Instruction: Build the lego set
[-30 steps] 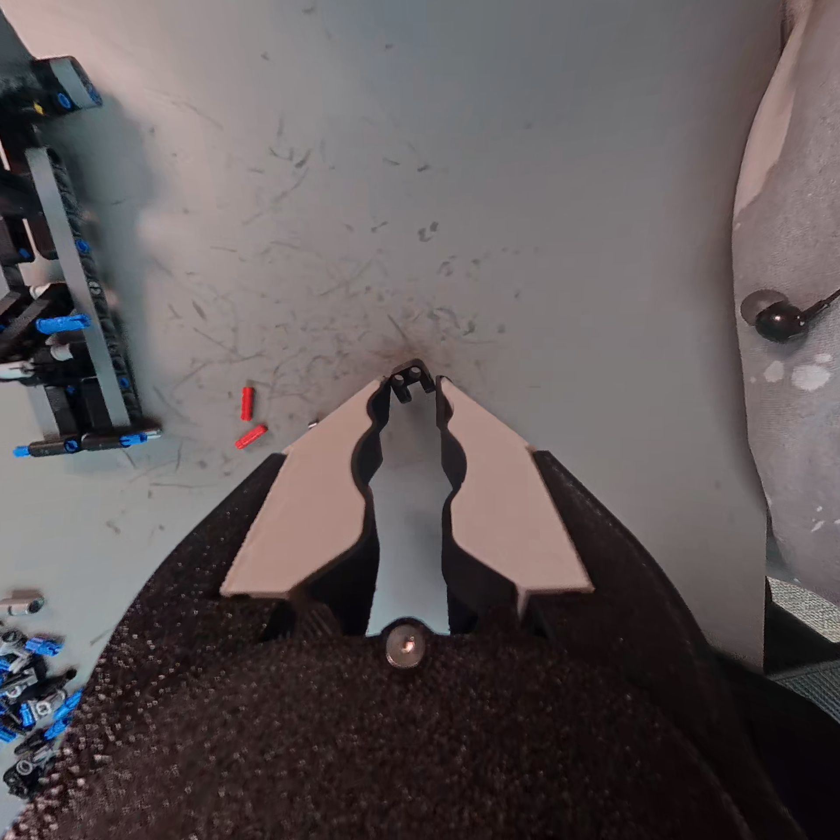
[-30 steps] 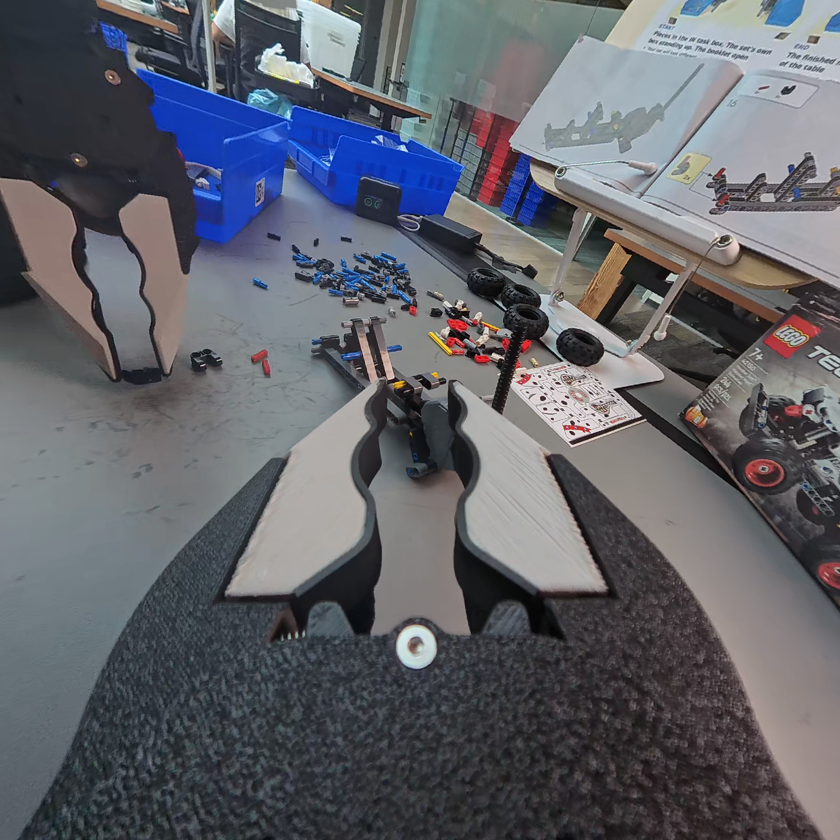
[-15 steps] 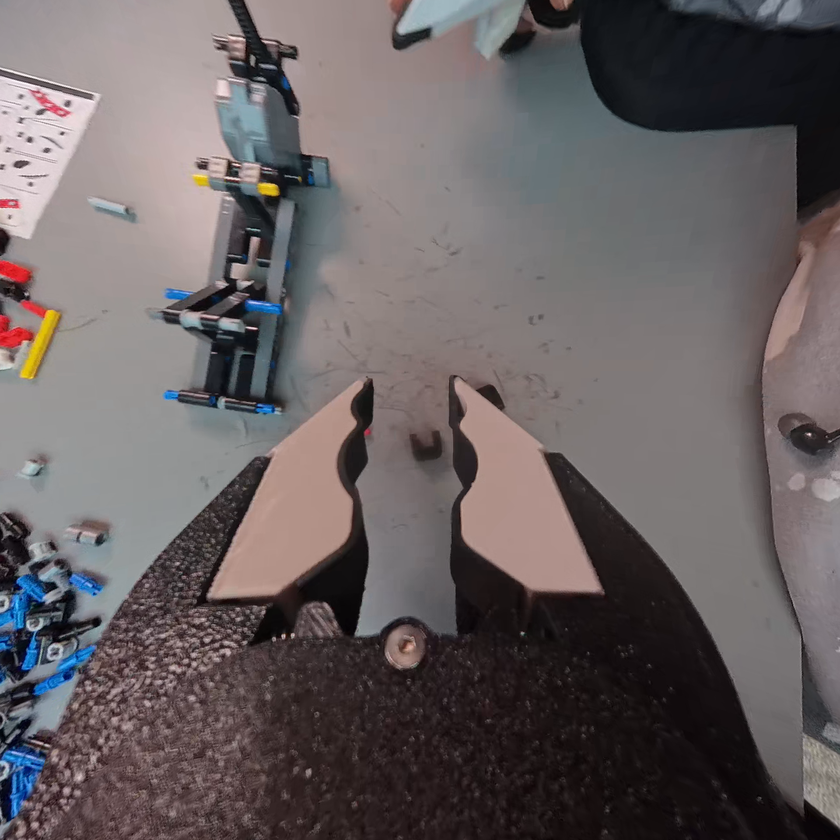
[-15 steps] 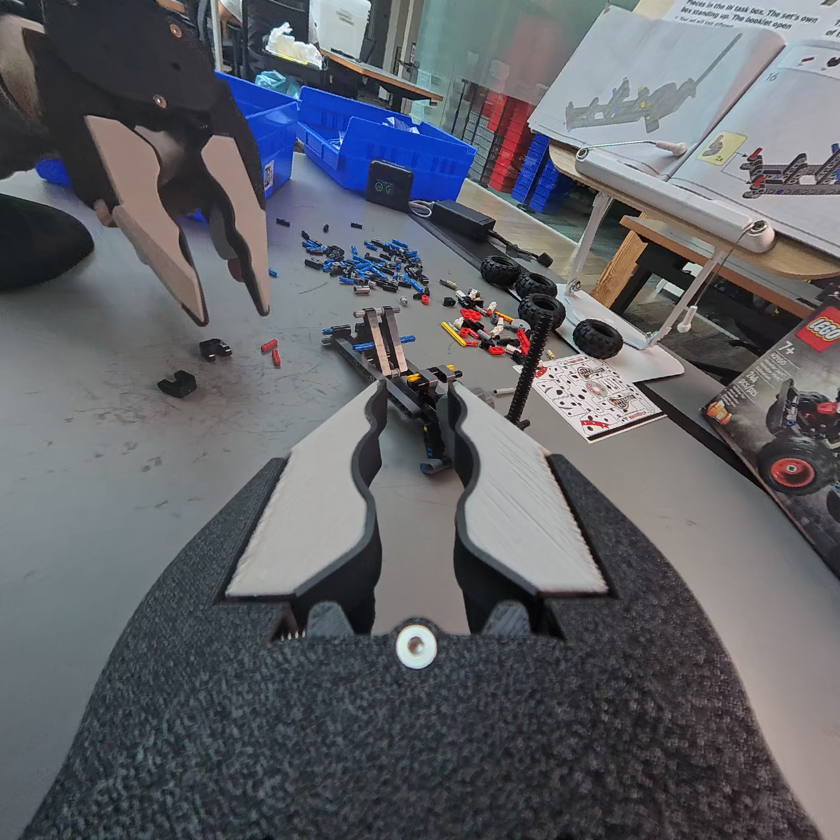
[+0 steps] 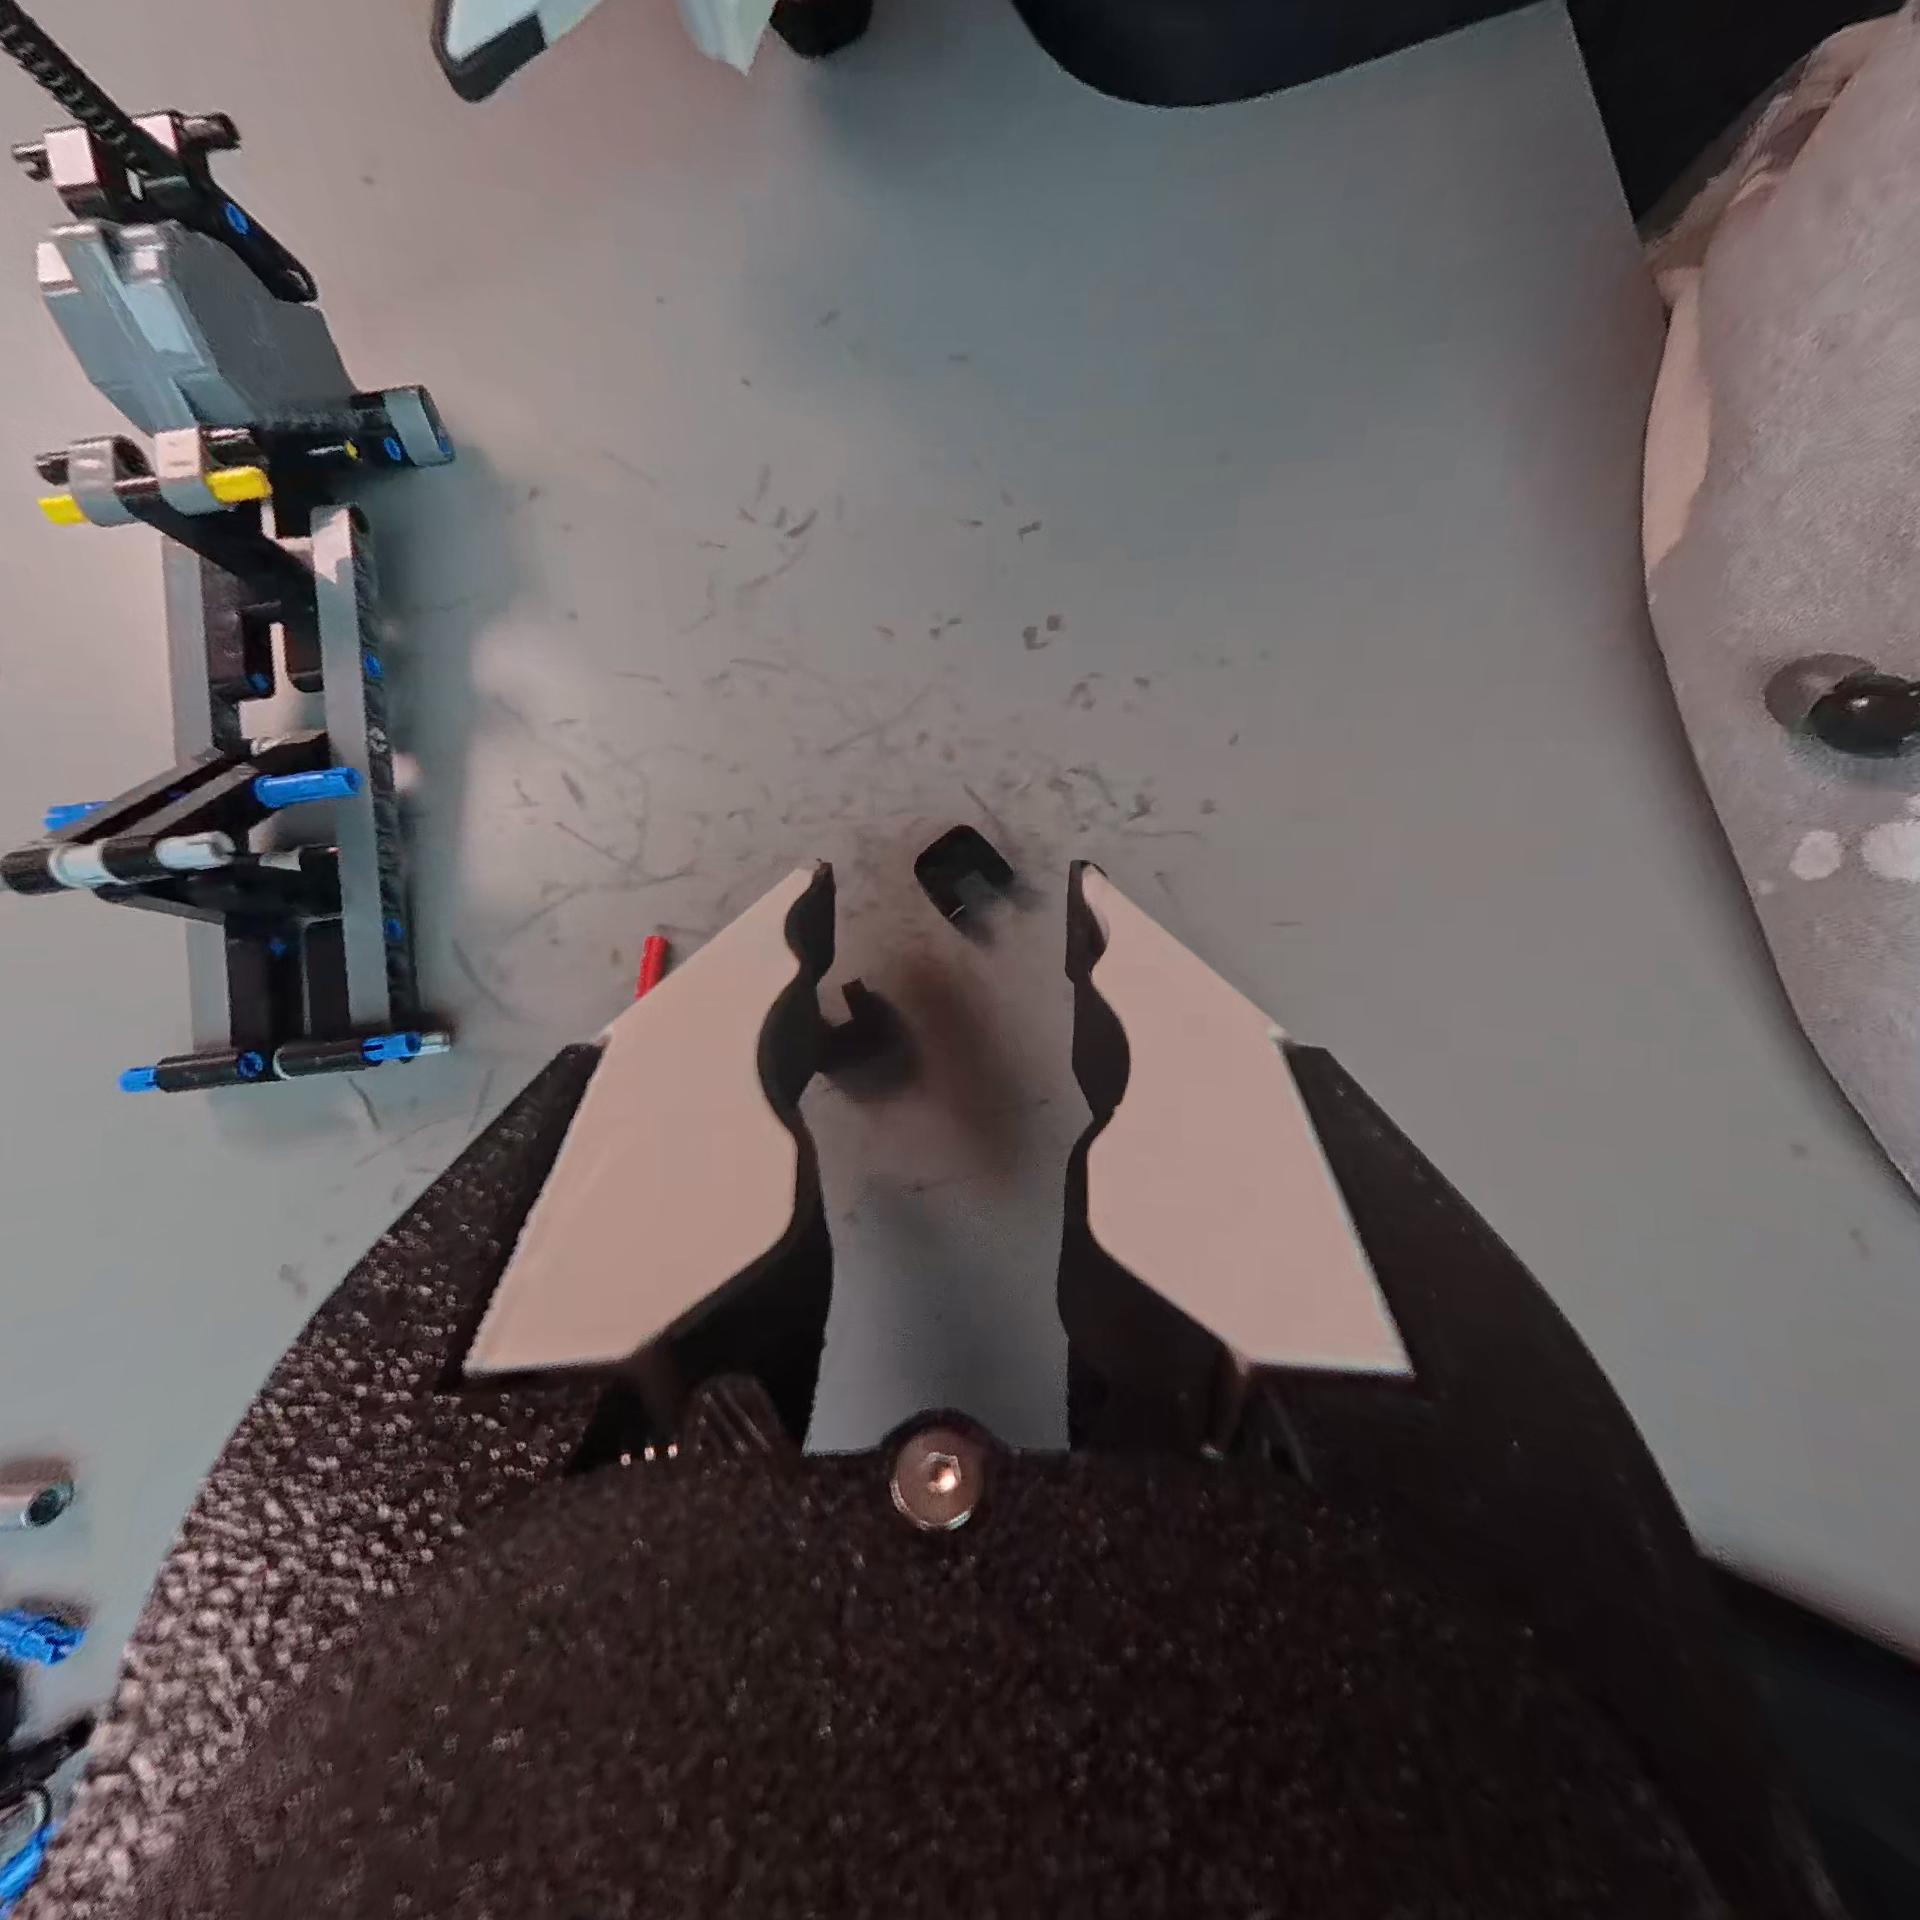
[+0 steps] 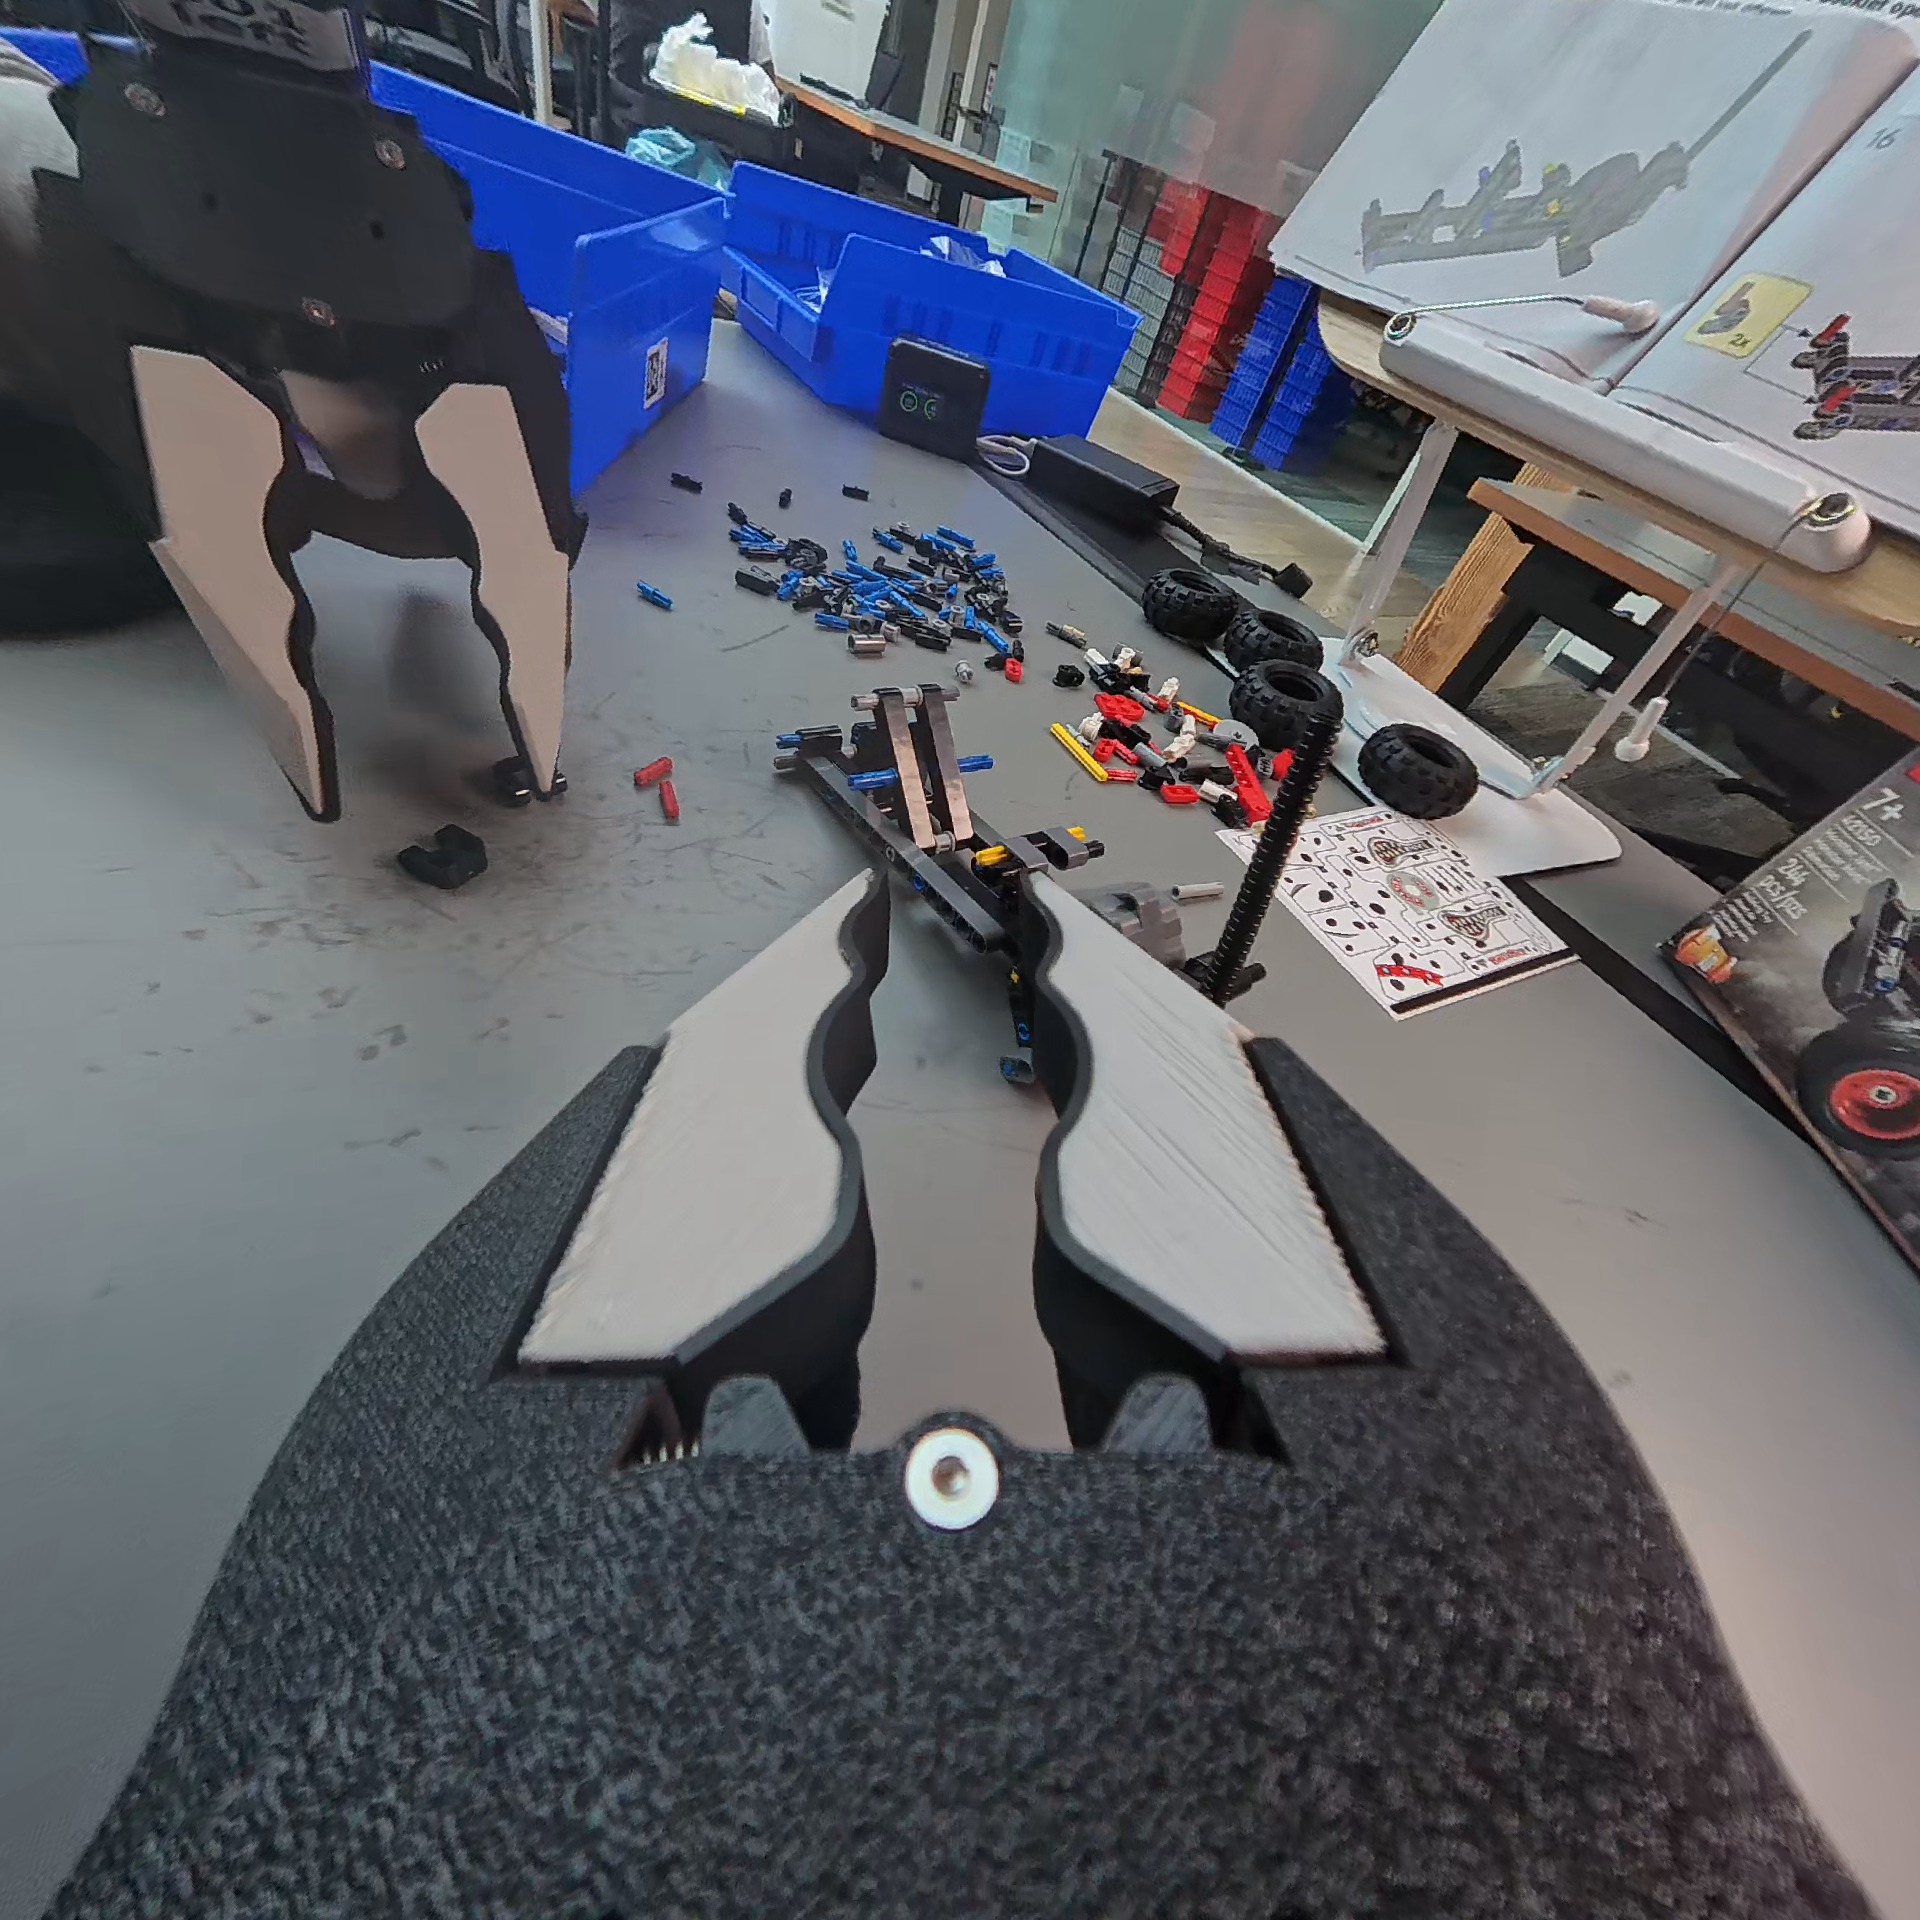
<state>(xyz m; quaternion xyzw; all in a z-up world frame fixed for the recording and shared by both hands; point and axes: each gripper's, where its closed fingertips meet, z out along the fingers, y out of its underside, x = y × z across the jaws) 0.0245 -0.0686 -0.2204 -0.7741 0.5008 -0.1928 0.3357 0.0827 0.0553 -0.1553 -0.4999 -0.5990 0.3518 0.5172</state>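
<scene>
Left gripper [image 5: 948, 878] points down at the grey table [image 5: 1195, 468], jaws spread wide, nothing held. Two small black pieces lie at its tips: one [image 5: 964, 871] between them, another [image 5: 868, 1034] against the inner edge of the left finger.

The right wrist view shows the same gripper from the side, tips at the table surface, one black piece [image 6: 445, 856] lying free just in front of them.

Right gripper [image 6: 951, 894] is parted, empty, low over the table, aimed at the partly built chassis [image 6: 925, 810].

Only that view shows the loose parts pile [image 6: 883, 597], tyres [image 6: 1283, 698], sticker sheet [image 6: 1397, 904], instruction booklet [image 6: 1621, 197] and blue bins [image 6: 935, 301].
</scene>
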